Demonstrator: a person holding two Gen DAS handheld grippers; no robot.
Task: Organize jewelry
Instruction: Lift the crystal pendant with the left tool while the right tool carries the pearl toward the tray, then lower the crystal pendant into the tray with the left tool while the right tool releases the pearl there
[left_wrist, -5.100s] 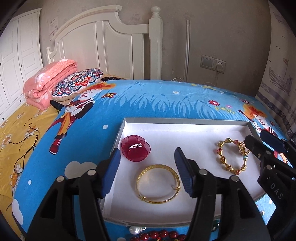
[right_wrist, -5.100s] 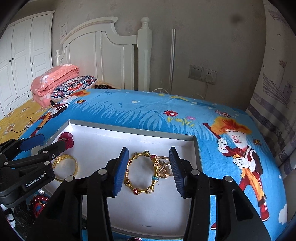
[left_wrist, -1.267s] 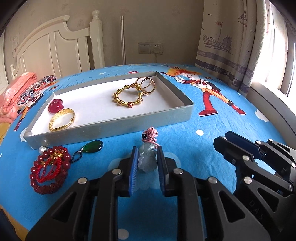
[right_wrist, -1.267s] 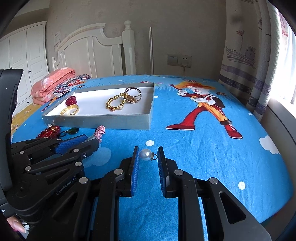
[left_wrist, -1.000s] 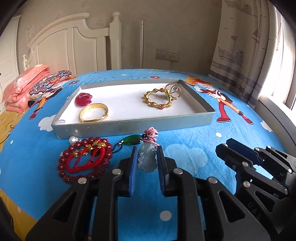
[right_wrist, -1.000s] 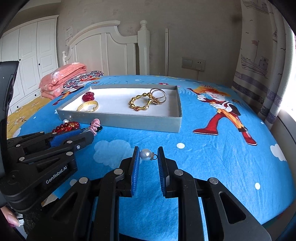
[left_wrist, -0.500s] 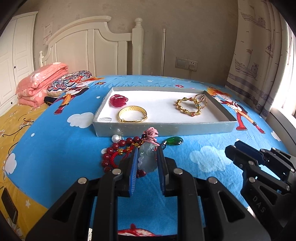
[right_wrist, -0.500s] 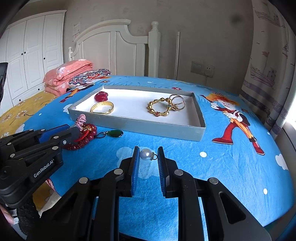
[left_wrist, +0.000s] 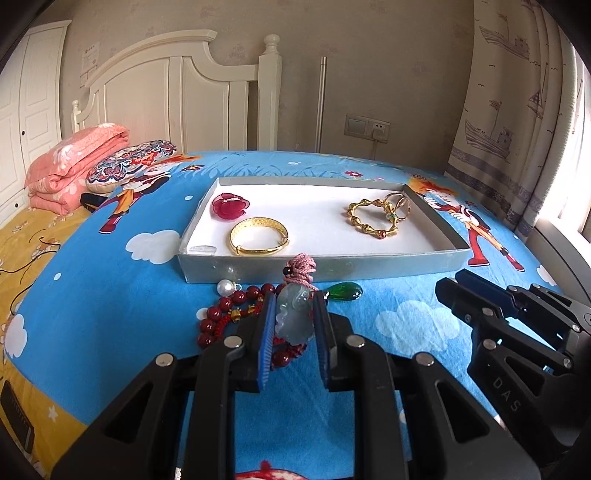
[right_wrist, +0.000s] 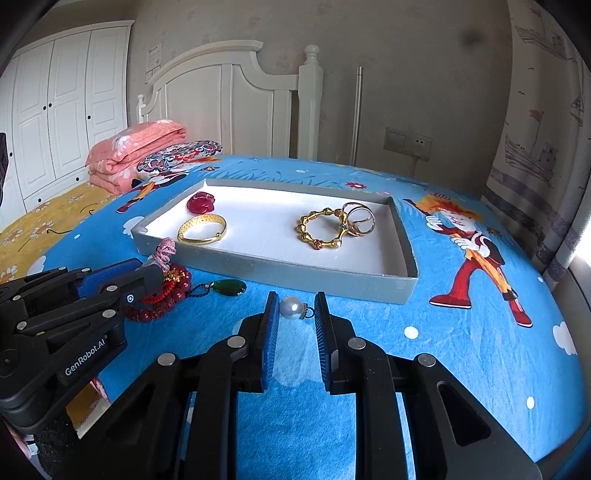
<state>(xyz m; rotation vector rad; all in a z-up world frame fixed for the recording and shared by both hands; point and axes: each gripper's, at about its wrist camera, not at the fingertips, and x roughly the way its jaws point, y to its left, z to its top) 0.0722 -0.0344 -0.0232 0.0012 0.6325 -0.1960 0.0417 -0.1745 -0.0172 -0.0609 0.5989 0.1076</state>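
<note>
Looking along the left gripper (left_wrist: 294, 325), its blue pads are closed narrow on a pale jade pendant (left_wrist: 293, 316) with a pink knotted cord (left_wrist: 302, 266) standing above the tips. Just beyond and left of the tips lie a red bead bracelet (left_wrist: 229, 314) and a loose pearl (left_wrist: 224, 286); just right of them lies a green teardrop pendant (left_wrist: 343, 290). Farther ahead sits the grey tray (left_wrist: 325, 264), already holding a gold bangle (left_wrist: 258, 236), a red ring case (left_wrist: 229, 206), a gold bamboo-link bracelet (left_wrist: 373, 218) and joined rings (left_wrist: 397, 205).

From the right wrist, the right gripper (right_wrist: 294, 325) is pinched narrow on a pearl pendant (right_wrist: 291, 308), carried in front of the tray's near wall. The left tool shows to its left, with the bead bracelet and green pendant beside it on the blue bedspread (right_wrist: 461, 332).

Judging by this, four pieces are stowed, two are in hand, and three wait outside the tray.
</note>
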